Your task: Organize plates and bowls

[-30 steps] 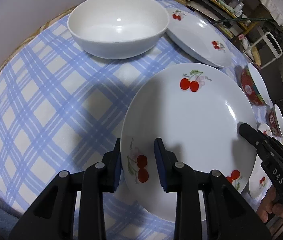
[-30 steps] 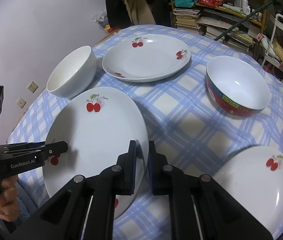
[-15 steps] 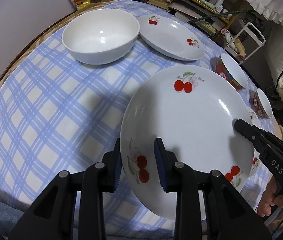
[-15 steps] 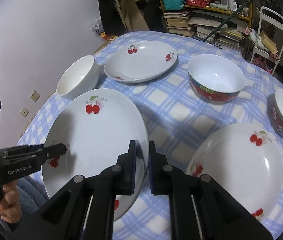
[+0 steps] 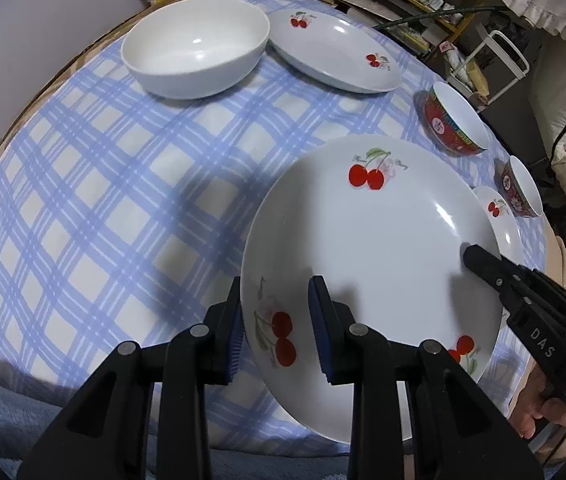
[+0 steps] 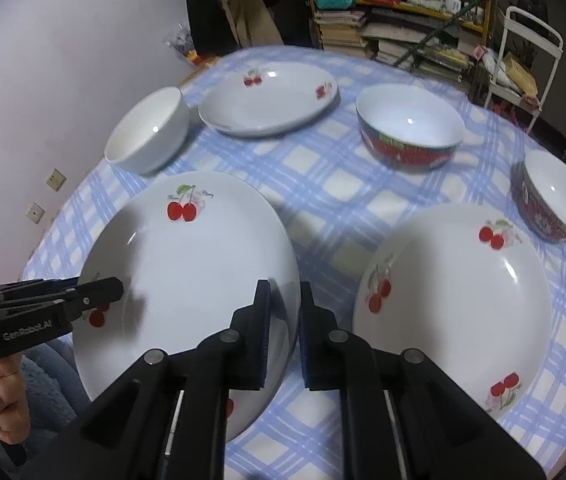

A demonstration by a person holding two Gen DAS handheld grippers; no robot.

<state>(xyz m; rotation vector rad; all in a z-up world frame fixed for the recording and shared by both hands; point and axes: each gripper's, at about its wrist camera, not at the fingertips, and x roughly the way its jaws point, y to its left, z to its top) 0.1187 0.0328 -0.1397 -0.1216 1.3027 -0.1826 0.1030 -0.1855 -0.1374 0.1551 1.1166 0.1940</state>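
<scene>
A: Tablecloth (image 6: 331, 184) first: where does your held plate (image 6: 187, 280) sit?

B: Lifted over it, left of the second cherry plate (image 6: 455, 300). Left gripper (image 5: 277, 322) and right gripper (image 6: 285, 332) each clamp opposite rims, so you carry it rightward.

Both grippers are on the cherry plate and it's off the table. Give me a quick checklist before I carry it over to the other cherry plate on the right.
1. Left gripper clamped on the held plate rim: ok, a pad on each face.
2. Right gripper clamped on the opposite rim: ok, jaws nearly shut on the edge.
3. Plate clear of the tablecloth: ok, its shadow falls apart from it.
4. Target plate empty: ok.
5. Path to target free: ok; the large red bowl and small red bowl sit beyond it.
6. Grip firm enough against slipping: cannot tell.
</scene>
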